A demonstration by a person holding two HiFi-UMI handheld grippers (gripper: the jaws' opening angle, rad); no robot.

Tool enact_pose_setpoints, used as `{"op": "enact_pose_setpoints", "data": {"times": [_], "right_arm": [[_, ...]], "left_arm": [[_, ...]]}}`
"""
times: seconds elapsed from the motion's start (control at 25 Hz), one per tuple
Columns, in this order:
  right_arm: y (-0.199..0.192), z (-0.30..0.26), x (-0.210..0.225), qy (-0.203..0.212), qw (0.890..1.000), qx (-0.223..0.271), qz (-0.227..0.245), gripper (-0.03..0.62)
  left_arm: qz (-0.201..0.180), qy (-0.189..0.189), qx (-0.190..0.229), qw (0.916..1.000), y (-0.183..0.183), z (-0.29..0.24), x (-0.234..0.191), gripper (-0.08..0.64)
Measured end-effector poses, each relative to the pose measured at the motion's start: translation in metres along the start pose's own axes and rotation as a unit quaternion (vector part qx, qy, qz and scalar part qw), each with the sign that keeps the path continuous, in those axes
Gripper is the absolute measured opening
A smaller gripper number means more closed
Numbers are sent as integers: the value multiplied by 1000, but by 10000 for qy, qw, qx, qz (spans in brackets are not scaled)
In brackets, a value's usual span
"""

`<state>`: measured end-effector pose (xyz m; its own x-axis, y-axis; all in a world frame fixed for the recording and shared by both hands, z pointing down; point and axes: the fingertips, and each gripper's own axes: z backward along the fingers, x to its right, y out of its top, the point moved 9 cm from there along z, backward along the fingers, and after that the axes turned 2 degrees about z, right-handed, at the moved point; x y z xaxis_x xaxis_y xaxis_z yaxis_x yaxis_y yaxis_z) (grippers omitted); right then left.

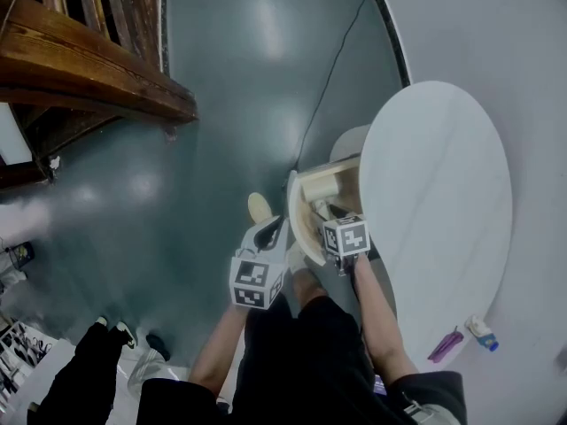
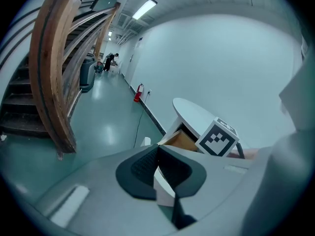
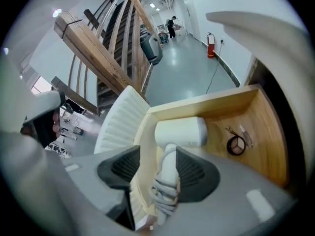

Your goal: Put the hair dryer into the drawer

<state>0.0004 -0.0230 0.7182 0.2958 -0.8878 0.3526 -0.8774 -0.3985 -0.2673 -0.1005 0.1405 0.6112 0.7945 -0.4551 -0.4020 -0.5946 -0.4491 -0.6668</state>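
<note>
Step in hand: as I read it, the placing is done. The right tool [image 3: 158, 161] stands open over the hair dryer [image 3: 179, 132], and the drawer [image 3: 266, 132] is not yet shut.
Doing it well: lift the right tool straight off with its jaws kept wide. That way neither pad should snag the wound cord [image 3: 165, 193] and drag the dryer out. Before any push on the drawer, check that no loop hangs over the front edge.
Worktop [image 1: 443, 193]: round and white. The drawer opens from under its near edge.
Drawer: pulled out, with pale wood inside and a curved, ribbed white front panel [image 3: 120, 122].
Hair dryer: lies flat on the drawer bottom, just inside the front panel. Its barrel lies across the drawer and its handle points back toward the person. It is smooth and white to cream, with a short, stubby barrel.
Right tool: wide. From its own view one pad shows on each side of the handle. The pad on the view's left is clearly apart from the handle, and I see no clamping.
Left tool [image 2: 158, 163]: jaws drawn together, hanging beside the drawer front above the floor. A pale sliver shows at their base. I cannot tell what it is.
Cord: grey, wound in several loops round the lower handle.
Compact [image 3: 236, 145]: small, round and dark, lying on the drawer bottom well apart from the dryer.
</note>
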Motion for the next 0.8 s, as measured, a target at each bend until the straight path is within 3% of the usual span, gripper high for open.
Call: {"op": "enact_pose_setpoints", "data": {"times": [0.48, 0.8], "right_arm": [[22, 68, -29, -231, 9966, 748, 250, 124], [34, 135, -36, -309, 9866, 1569, 332, 69]], "left_arm": [[-290, 25, 228, 9993, 35, 33, 26, 6], [-525, -3, 531, 9972, 64, 59, 58, 6]]}}
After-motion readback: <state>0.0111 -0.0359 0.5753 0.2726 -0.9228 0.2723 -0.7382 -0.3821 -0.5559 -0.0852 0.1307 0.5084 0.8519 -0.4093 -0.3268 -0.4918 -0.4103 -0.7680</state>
